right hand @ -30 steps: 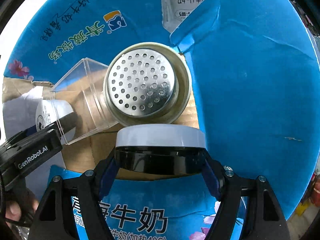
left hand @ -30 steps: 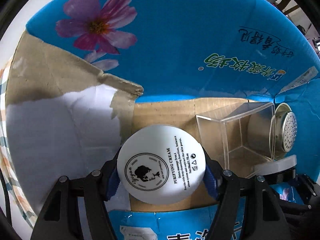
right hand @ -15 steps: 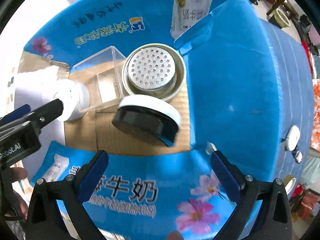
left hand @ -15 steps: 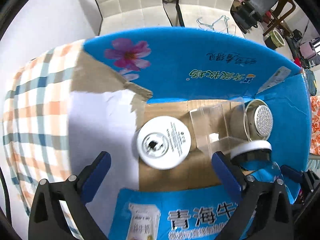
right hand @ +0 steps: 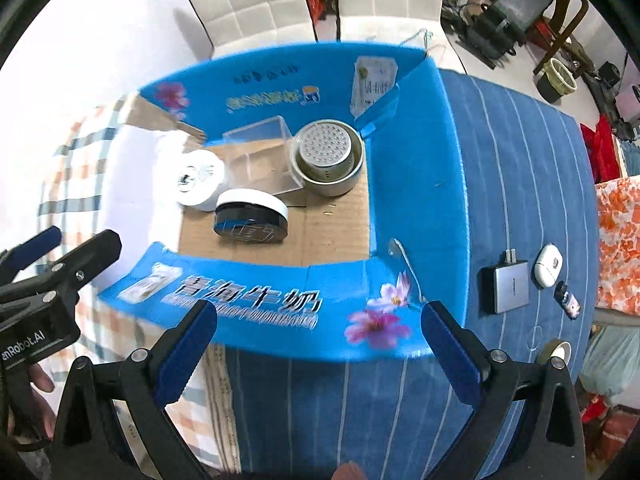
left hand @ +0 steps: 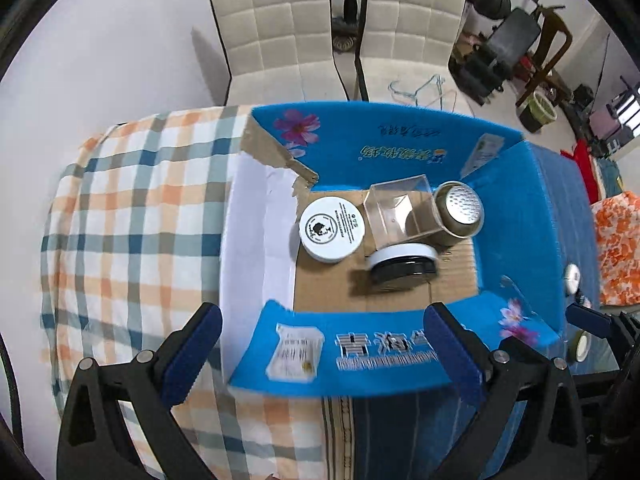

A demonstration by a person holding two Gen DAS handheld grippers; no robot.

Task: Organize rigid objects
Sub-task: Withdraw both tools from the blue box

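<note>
— Both let go?
— Yes: the left gripper [left hand: 320, 352] and right gripper [right hand: 316, 344] had spread wide and pulled back above the blue box [left hand: 516, 216].
— The jars?
— White cream jar [left hand: 331, 228] at the box's left edge, black jar [left hand: 404, 266] (tilted earlier) beside the clear case [left hand: 400, 208].

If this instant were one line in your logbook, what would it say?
left gripper: open, empty | right gripper: open, empty | white jar, black jar, clear box, metal cup: in blue box
</note>
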